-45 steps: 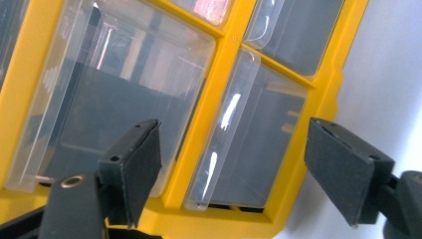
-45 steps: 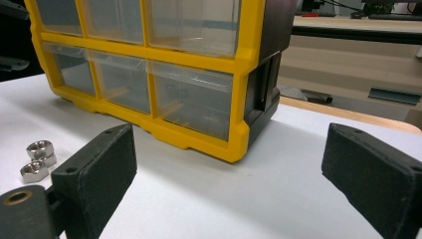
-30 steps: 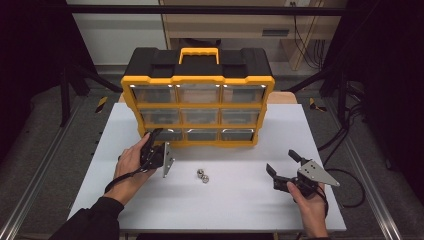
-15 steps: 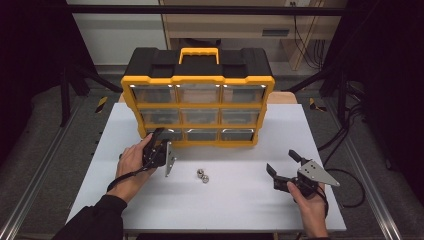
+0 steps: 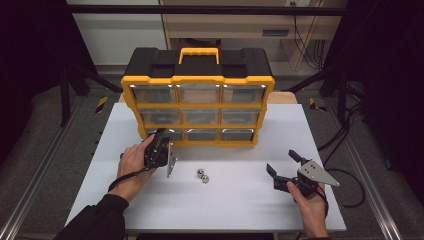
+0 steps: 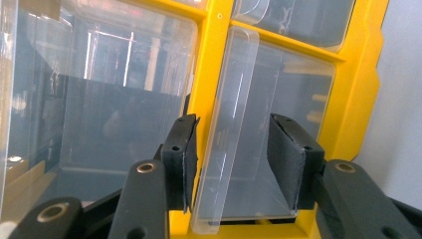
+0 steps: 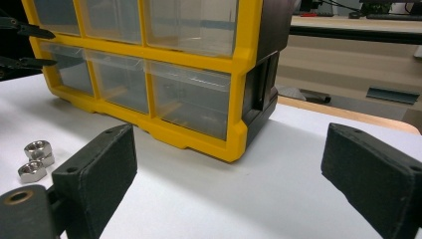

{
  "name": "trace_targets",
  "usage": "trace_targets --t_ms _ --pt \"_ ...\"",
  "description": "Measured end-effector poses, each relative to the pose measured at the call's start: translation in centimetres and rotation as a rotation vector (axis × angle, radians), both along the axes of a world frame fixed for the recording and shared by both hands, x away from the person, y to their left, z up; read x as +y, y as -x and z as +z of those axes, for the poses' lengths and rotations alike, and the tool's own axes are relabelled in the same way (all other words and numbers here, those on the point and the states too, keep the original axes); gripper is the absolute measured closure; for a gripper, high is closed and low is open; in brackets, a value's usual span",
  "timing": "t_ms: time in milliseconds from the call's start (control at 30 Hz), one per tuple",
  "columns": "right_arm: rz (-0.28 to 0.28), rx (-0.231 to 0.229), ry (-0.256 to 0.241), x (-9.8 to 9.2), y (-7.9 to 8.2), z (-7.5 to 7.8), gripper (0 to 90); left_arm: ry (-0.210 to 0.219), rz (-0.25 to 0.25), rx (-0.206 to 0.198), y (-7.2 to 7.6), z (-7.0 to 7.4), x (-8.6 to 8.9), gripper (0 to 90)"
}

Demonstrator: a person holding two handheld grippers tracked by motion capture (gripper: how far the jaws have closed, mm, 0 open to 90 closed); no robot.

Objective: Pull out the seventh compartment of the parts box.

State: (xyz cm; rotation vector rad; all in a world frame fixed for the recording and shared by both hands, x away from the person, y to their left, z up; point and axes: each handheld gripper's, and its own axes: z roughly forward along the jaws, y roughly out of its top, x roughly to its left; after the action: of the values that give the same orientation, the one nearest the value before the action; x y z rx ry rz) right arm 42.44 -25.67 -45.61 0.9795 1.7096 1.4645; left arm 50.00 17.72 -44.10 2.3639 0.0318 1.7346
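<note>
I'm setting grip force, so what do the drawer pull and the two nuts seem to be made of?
The drawer pull, between the left gripper's open jaws, looks like clear glossy plastic: see-through, with bright reflections and fine scratches. The nuts look like bare metal, probably steel: silvery grey, hexagonal, with a dull shine.

High overview; two close organizer [image 5: 198, 107] views

– What can't we make out from above?

– The left tool [image 5: 159, 145] is mostly covered by the hand [image 5: 134, 159], so its jaws are hidden against the organizer [image 5: 198, 80]. We can't tell the drawers' contents through the glare.

– And close up?

– In the left gripper view the drawer handle [image 6: 226, 134] is cut off below. The nuts [image 7: 36, 159] sit half-hidden behind the right tool [image 7: 239, 179].
</note>
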Motion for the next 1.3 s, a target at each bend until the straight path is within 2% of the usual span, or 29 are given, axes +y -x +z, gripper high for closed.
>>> trace_targets --t_ms 133,167,300,367,433,500,900,1300 --pt "0.001 -0.004 0.004 -0.01 -0.04 -0.02 7.6 0.002 -0.006 0.003 -0.10 -0.18 -0.03 55.4" --pt "0.004 0.011 -0.009 0.05 0.07 0.03 7.6 -0.009 -0.002 0.002 -0.14 -0.22 -0.04 55.6" --pt "0.002 0.018 -0.007 0.02 0.11 0.05 7.6 -0.010 0.006 -0.003 -0.26 -0.29 -0.06 55.7" --pt "0.000 0.003 0.007 -0.05 -0.01 -0.02 7.6 -0.007 -0.001 0.003 -0.34 -0.44 -0.10 55.7" --pt "0.003 0.018 -0.007 0.02 0.10 0.05 7.7 -0.017 0.003 0.001 -0.37 -0.50 -0.14 55.6" --pt "0.002 0.004 0.007 -0.05 -0.04 -0.03 7.8 -0.023 0.007 0.002 -0.38 -0.53 -0.21 55.2" --pt "0.003 0.006 0.007 -0.05 -0.04 -0.04 7.7 -0.008 0.012 0.000 -0.61 -0.78 -0.18 54.7" --pt "-0.001 0.011 0.003 -0.10 -0.02 -0.04 7.7 -0.017 0.010 -0.007 -0.57 -0.87 -0.35 54.1"
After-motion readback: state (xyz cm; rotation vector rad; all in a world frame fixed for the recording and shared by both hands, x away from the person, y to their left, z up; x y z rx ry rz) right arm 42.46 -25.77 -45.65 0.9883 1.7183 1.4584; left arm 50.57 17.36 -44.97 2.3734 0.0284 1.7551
